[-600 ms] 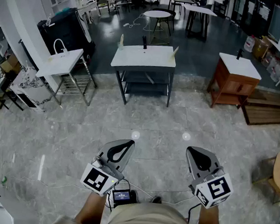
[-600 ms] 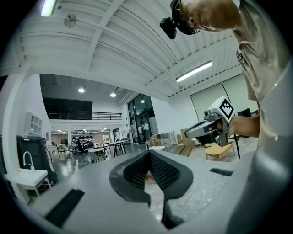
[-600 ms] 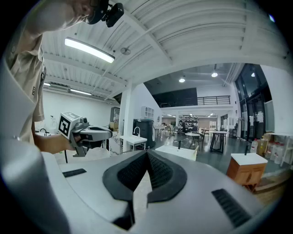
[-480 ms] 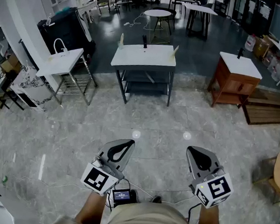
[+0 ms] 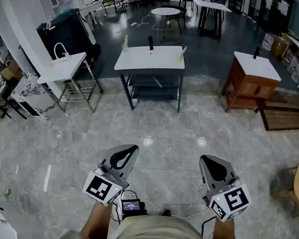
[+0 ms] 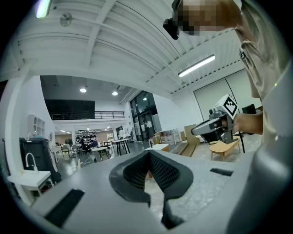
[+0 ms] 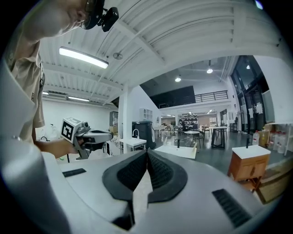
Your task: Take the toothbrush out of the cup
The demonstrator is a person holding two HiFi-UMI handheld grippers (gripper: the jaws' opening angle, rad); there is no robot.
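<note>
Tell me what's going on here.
A person stands on a grey floor with a tool in each hand. The left tool and right tool are both shut and empty, held out in front. A white table stands ahead; the small things on it are too small to identify. Nothing is being handled yet.

The grey plastic left claw (image 5: 130,152) and matching right claw (image 5: 206,162) are held side by side, roughly level, jaws pressed together on nothing.
</note>
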